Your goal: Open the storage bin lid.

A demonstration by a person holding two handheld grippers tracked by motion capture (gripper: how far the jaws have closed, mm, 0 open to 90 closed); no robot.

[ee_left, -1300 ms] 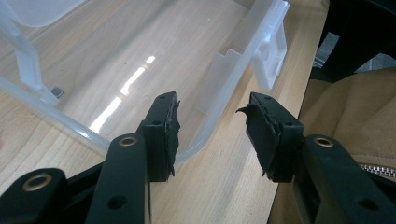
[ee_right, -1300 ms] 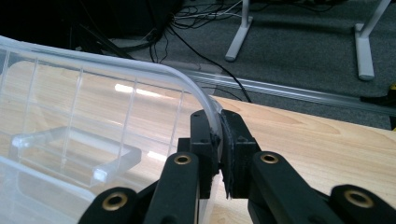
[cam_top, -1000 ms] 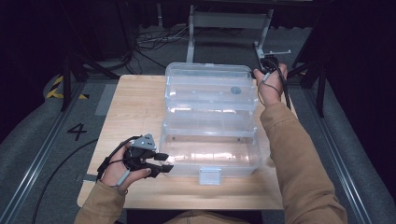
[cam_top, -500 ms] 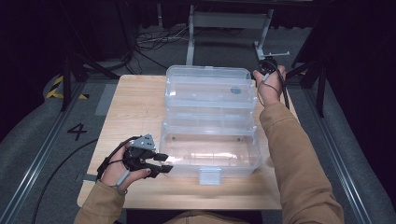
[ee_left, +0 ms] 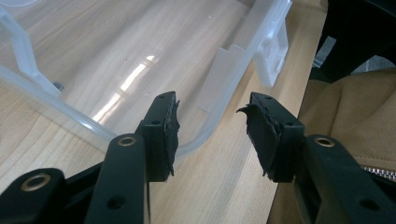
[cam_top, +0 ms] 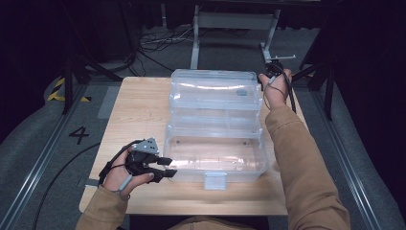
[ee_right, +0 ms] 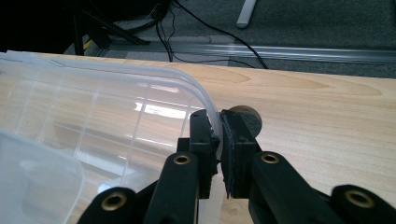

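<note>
My left gripper (cam_top: pixel 160 167) sits at the near left corner of the clear plastic storage box (cam_top: pixel 215 153), its jaws apart with nothing between them; in the left gripper view (ee_left: pixel 210 135) the box's rounded corner rim lies just past the tips, and the white latch (ee_left: pixel 271 51) hangs on the front wall beyond. The box base rests on the wooden worktop (cam_top: pixel 139 110), near the front edge. Its hinged lid (cam_top: pixel 215 91) lies open behind it, toward the far side. My right gripper (cam_top: pixel 272 73) holds the far right corner of that lid, and in the right gripper view (ee_right: pixel 218 140) the jaws are clamped on the thin lid rim (ee_right: pixel 205 100).

I judge the step to be swinging the lid over to close the box. To do it well, I should keep the pinch square on the rim so the thin plastic does not slip out, and carry it in an arc about the hinge, while the left jaws steady the base corner.

The worktop is bare to the left of the box and on the right strip beside my sleeve (cam_top: pixel 297 158), so both hands have room. The front edge is close to the latch.
</note>
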